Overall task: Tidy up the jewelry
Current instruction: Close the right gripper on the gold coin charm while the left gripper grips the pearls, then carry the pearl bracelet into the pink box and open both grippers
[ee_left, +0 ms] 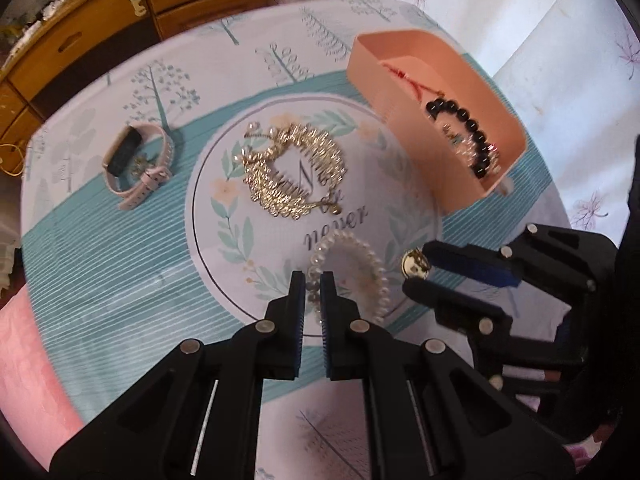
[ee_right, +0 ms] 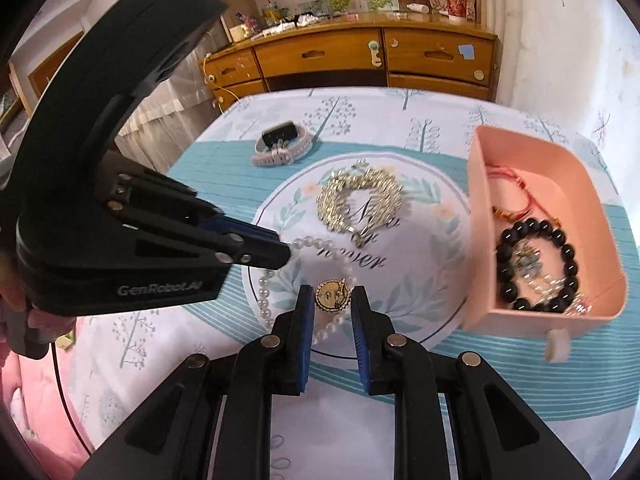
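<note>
Pearls form the white beaded bracelet [ee_left: 352, 268] lying at the near edge of the round printed medallion on the floral tablecloth [ee_left: 120, 264], and the left gripper [ee_left: 313, 280] has its blue-padded fingers pinched nearly together on one side of that strand. In the right wrist view the same black fingers meet the pearls from the left. The right gripper [ee_right: 331, 296] holds a small round gold brooch [ee_right: 331, 295] between narrowly spaced fingers, directly over the bracelet's loop, so both tools crowd the same spot, just beside each other.

Beyond them, in the middle of the medallion, lies a spiky gold-coloured chain bracelet [ee_right: 360, 200], apart from the pearls. A pale pink wrist watch with a dark rectangular face [ee_right: 282, 144] rests farther off toward the table's far left edge, with bare cloth around it. To the right stands a peach-pink plastic drawer tray [ee_right: 476, 216], its near corner over the table's front edge region; inside it lie a black bead bracelet [ee_right: 560, 240], a red cord bracelet [ee_right: 516, 184] and some clear beads. Open cloth runs between the medallion and the tray wall. A wooden dresser [ee_right: 360, 56] stands behind the table.
</note>
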Demonstrator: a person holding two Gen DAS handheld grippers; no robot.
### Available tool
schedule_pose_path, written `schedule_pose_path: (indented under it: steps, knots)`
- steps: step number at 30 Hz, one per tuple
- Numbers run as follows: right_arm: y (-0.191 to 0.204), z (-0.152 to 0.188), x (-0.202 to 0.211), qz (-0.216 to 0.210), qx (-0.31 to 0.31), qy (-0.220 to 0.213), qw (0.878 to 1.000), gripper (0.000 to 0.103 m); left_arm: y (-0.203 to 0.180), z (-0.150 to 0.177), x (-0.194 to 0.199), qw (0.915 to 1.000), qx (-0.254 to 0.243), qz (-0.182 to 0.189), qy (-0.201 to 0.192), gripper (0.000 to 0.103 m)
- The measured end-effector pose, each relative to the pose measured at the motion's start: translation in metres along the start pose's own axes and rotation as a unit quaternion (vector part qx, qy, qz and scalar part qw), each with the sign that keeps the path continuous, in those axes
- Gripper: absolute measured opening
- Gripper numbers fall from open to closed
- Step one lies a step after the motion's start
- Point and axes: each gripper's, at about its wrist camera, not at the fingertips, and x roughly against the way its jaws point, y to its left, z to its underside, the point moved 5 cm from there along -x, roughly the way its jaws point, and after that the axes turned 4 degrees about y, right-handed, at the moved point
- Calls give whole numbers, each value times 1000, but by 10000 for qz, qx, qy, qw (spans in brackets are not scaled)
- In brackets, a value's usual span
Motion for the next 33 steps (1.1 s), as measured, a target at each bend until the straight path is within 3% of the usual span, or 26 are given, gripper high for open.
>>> schedule_pose_path:
  steps: [4,12,22,33]
  knots:
    - [-9,-5,19,-97,105,-85,9999,18,-13,-2,25,10000,58,-41,-57,5]
    - [-31,-11,60,-211,271,-281,9990,18,-53,-11,72,9989,-417,-169,-113,5]
    - [-81,-21,112,8,68,-692,9976,18,-109,-63,127,9923,-992,-45,-737,5]
    - [-147,-13,143,475,-545,-1021,9922,18,-153,-126,116,9828,-1297,101,-1309,5]
